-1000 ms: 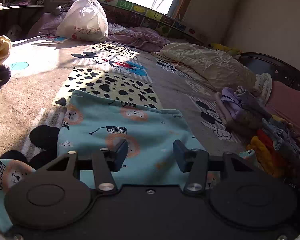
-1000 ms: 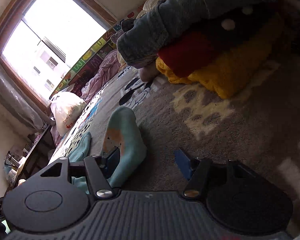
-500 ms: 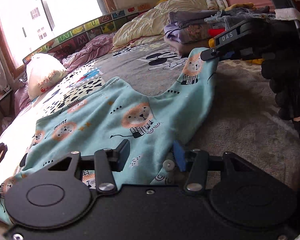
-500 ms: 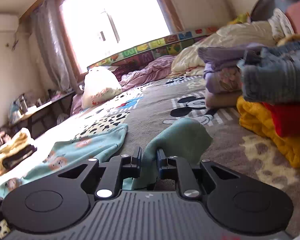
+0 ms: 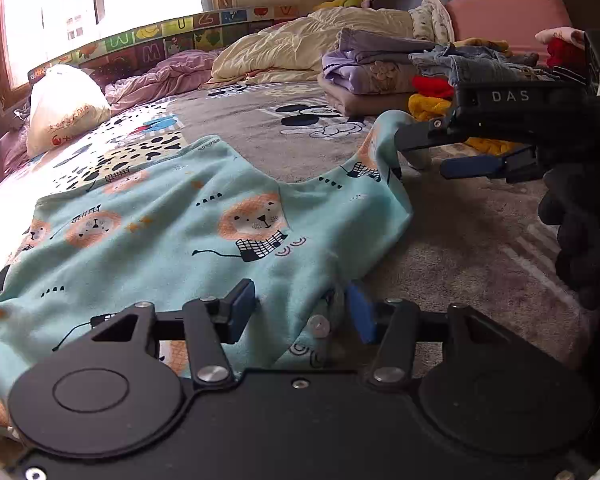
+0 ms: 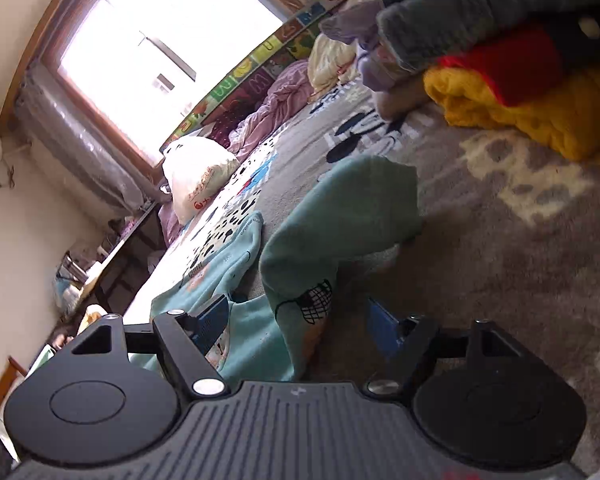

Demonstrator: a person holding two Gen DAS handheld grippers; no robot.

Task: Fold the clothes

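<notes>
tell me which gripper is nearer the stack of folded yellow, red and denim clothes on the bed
Right. The right gripper hangs open just in front of the stack of folded yellow, red and denim clothes, while the left gripper sits open farther back, over the near edge of the teal lion-print garment.

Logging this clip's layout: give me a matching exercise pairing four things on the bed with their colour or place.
Things:
1. romper
2. bag
3. pillow
4. left gripper

Descriptions:
A. pink, against the headboard
B. open over the garment's near edge
C. teal with lion prints
D. white, near the window

Pairs: 1-C, 2-D, 3-A, 4-B
</notes>
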